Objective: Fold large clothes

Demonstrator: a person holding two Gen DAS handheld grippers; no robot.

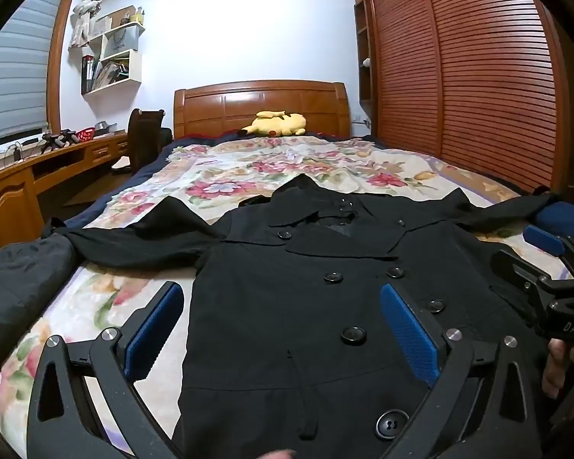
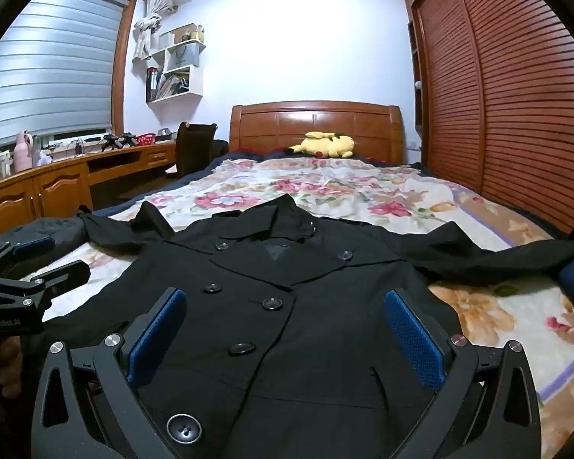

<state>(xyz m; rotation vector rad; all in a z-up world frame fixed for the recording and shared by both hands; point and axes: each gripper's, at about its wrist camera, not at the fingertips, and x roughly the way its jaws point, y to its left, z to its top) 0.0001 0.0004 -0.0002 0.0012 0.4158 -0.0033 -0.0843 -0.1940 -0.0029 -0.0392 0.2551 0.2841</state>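
Left wrist view — floral bedspread [image 1: 248, 168], wooden headboard [image 1: 262, 107]

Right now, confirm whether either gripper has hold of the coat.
No: the left gripper and right gripper both stand open above the flat black coat.

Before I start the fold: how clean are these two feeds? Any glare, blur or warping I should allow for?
Left wrist: the white wall glares, the wardrobe doors bow with fisheye, and the black coat shows little fold detail. Right wrist: the same bright wall, curved window blind, and sharp open tongs.
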